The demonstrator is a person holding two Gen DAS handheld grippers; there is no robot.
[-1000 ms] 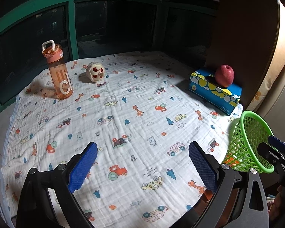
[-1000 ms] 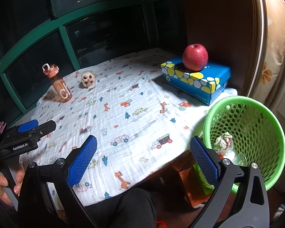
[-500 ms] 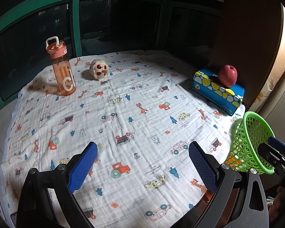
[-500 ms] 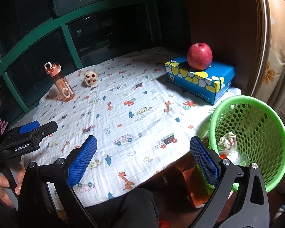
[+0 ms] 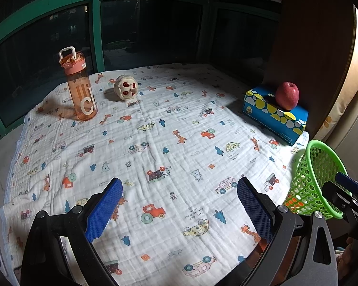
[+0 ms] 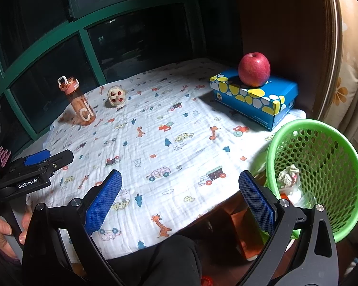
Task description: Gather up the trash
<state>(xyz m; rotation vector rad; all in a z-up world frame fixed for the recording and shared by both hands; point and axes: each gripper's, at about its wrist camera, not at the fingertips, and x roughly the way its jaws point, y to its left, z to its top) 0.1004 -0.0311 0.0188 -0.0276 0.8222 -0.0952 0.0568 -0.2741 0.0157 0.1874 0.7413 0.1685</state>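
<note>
A green mesh basket (image 6: 322, 166) stands off the table's right front edge; it also shows in the left wrist view (image 5: 315, 178). Crumpled paper trash (image 6: 288, 176) lies inside it. My left gripper (image 5: 179, 212) is open and empty, low over the front of the patterned cloth (image 5: 155, 143). My right gripper (image 6: 179, 207) is open and empty, at the table's front edge, left of the basket. Each gripper shows at the edge of the other's view, the left one (image 6: 35, 166) and the right one (image 5: 346, 195).
An orange water bottle (image 5: 80, 90) and a small cream toy (image 5: 126, 87) stand at the back left. A red apple (image 6: 254, 69) sits on a blue spotted box (image 6: 255, 97) at the right. Dark windows with green frames lie behind. My knee is below the table edge.
Both views have shifted slightly; the grippers have drawn back a little and both stay open. Nothing on the table has moved.
</note>
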